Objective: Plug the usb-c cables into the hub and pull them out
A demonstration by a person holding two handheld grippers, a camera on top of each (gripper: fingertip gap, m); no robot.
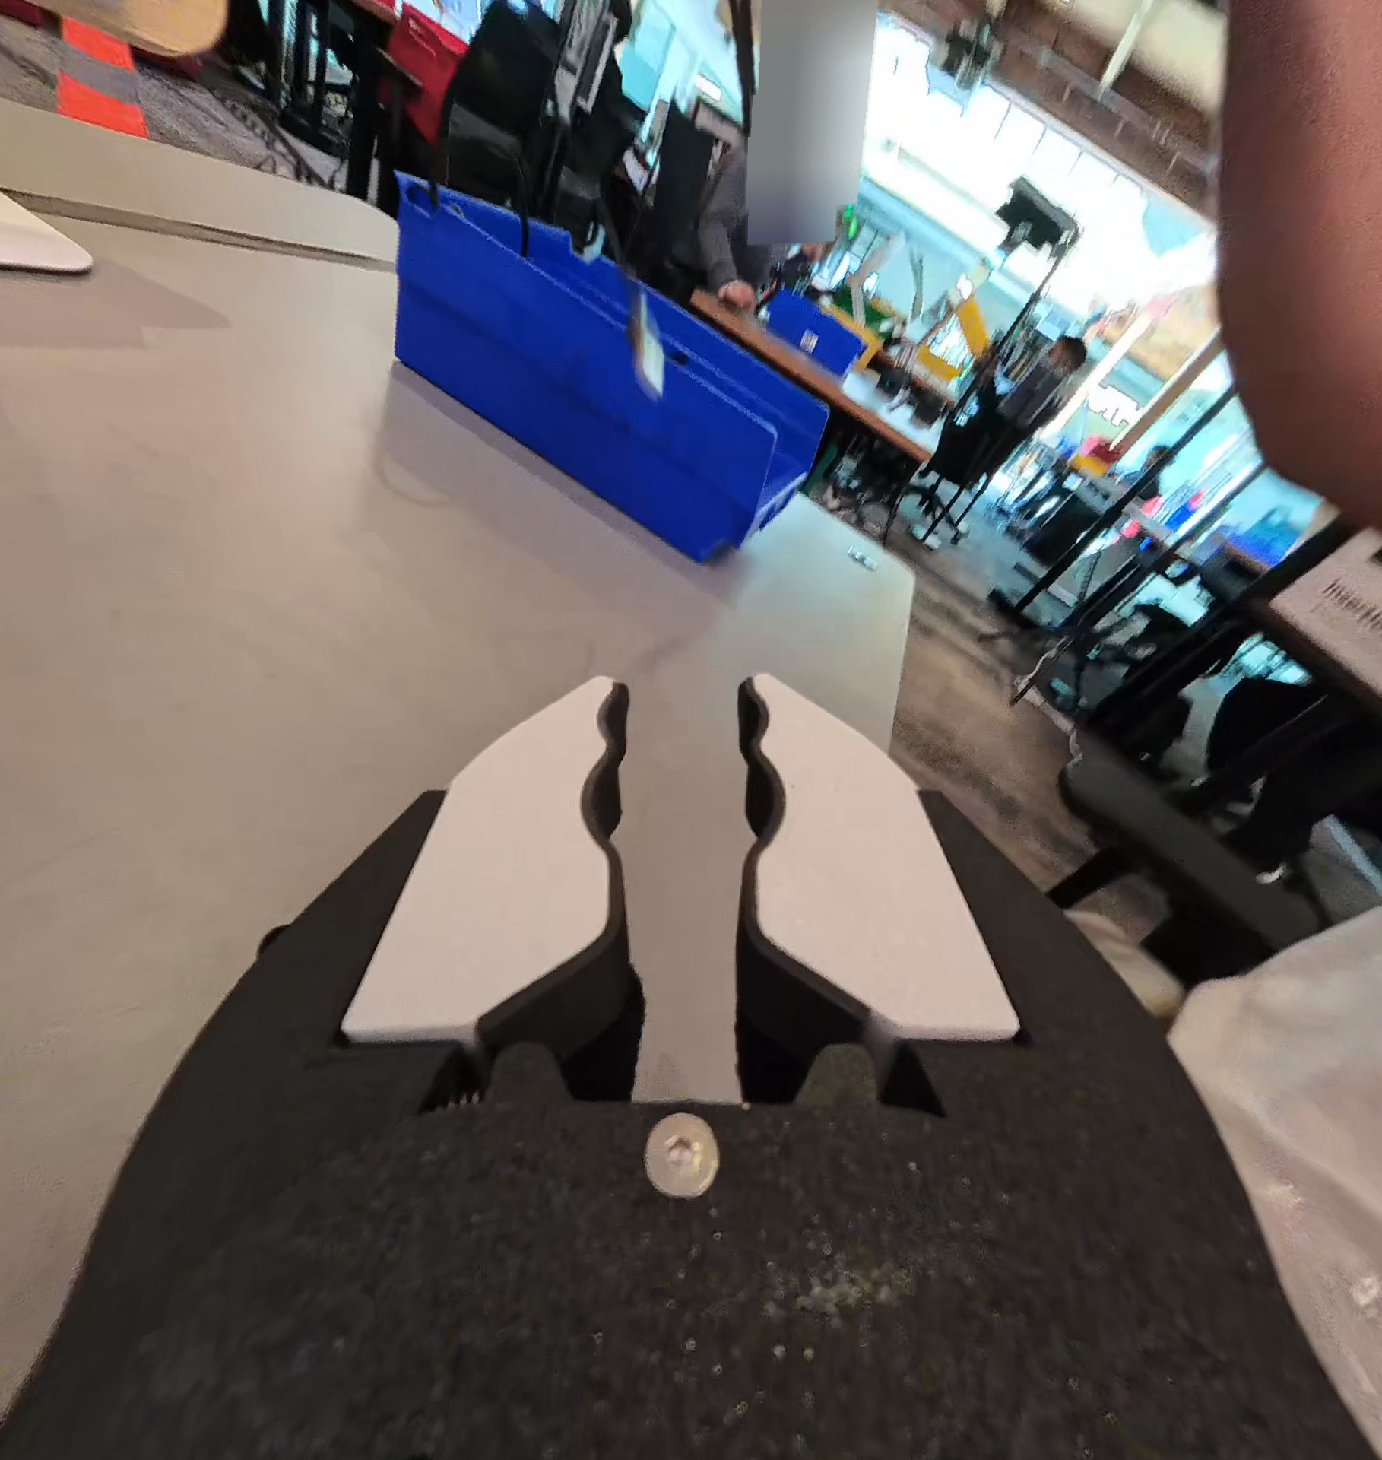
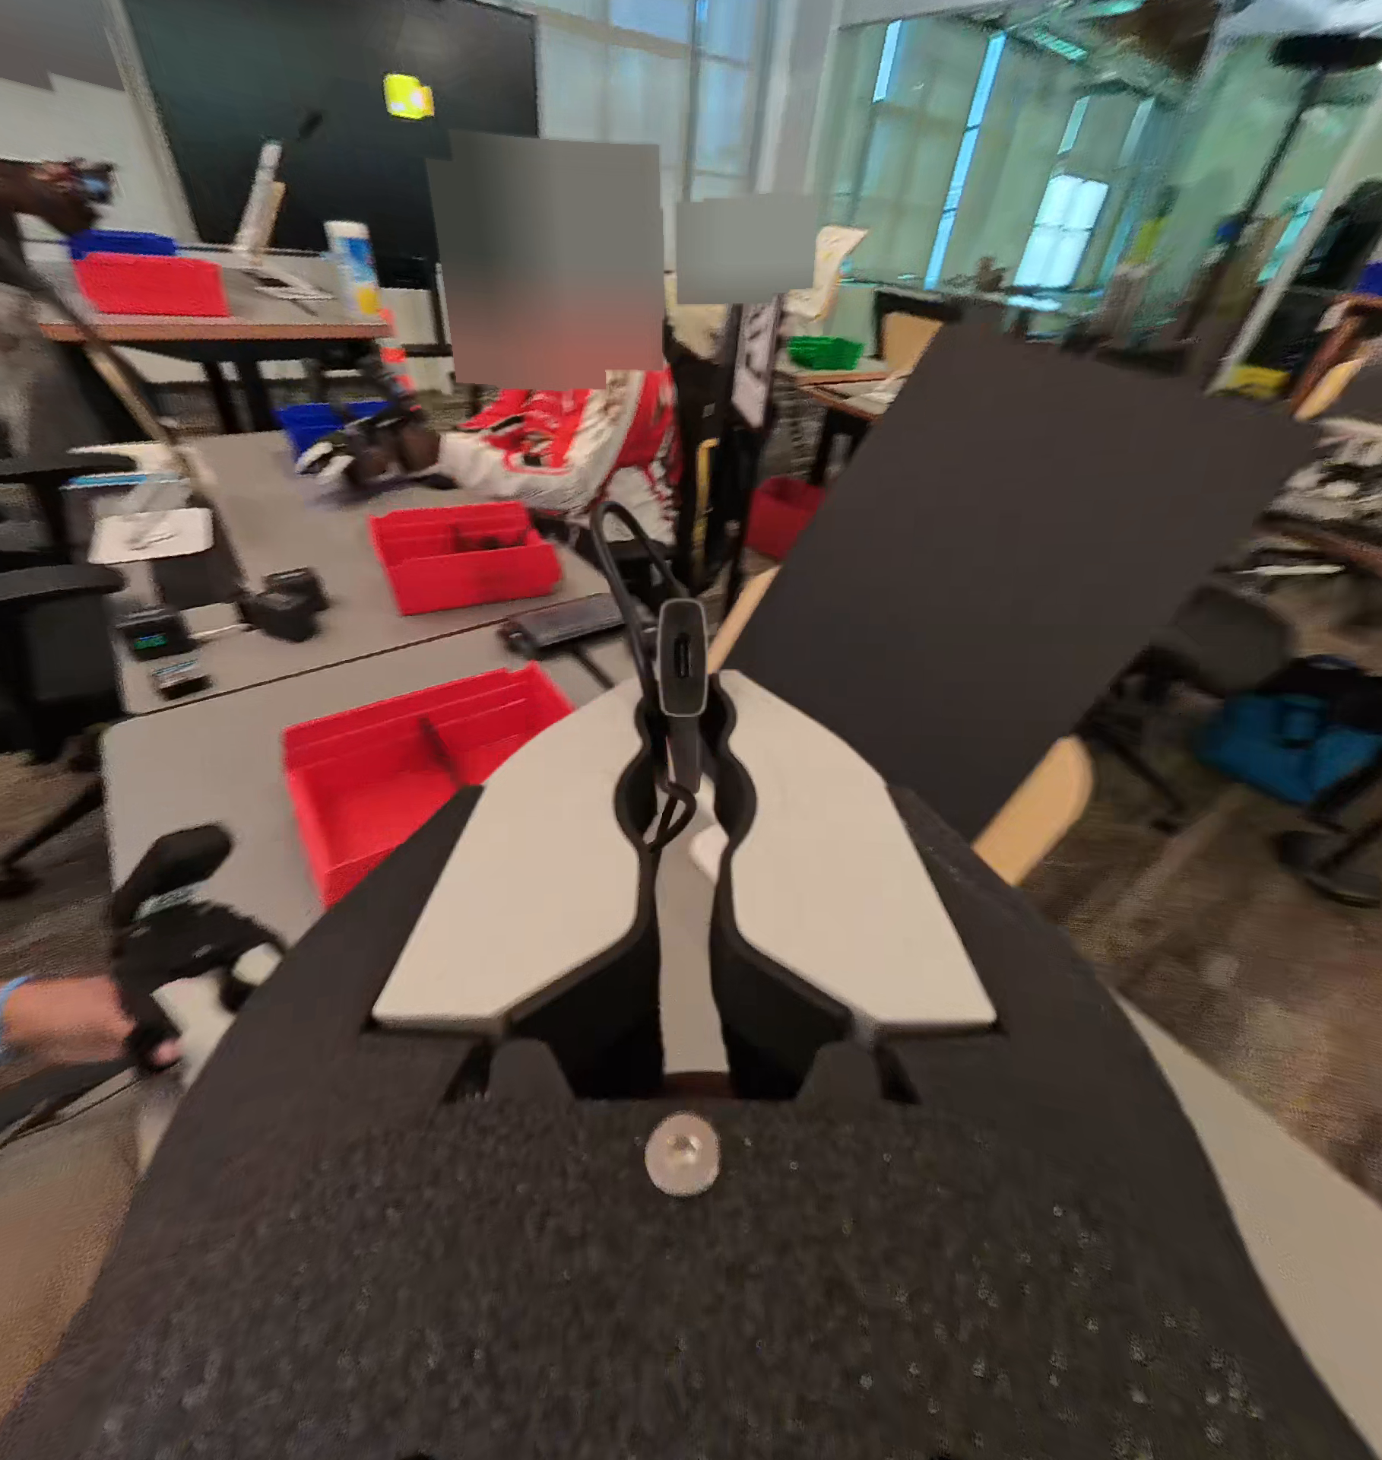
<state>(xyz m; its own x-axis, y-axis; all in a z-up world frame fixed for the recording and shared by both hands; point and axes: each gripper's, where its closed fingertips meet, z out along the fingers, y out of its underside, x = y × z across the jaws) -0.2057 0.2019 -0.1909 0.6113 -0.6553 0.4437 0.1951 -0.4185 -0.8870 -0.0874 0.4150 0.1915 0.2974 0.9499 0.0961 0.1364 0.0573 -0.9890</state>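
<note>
1. The right claw [image 2: 681, 695] is squeezed shut on the hub [image 2: 681, 660], a small dark gray block. It holds the hub up in the air, off the table [image 2: 198, 758].
2. The end of the hub faces the camera. It has one small port [image 2: 681, 657], and nothing is plugged into it.
3. A thin black cord [image 2: 621, 569] goes from the hub and loops up behind it. Another bit of black cord hangs down between the claw's fingers [image 2: 561, 829]. I cannot tell where these cords end.
4. The left claw [image 1: 681, 695] is a little bit open and holds nothing. It sits low over the gray table [image 1: 198, 632], pointing at a blue bin [image 1: 593, 395] near the far edge.
5. No usb-c cable plug shows in either view, so I cannot tell where the cables to plug in are.
6. My guess is the job is at an early part. The hub is picked up, which is one thing done.
7. What is left looks like a lot: the empty claw has to grab a cable, push the plug into the hub, then pull it back out.
8. Red trays [image 2: 403, 758] sit on the tables past the hub. Other people work far behind.
</note>
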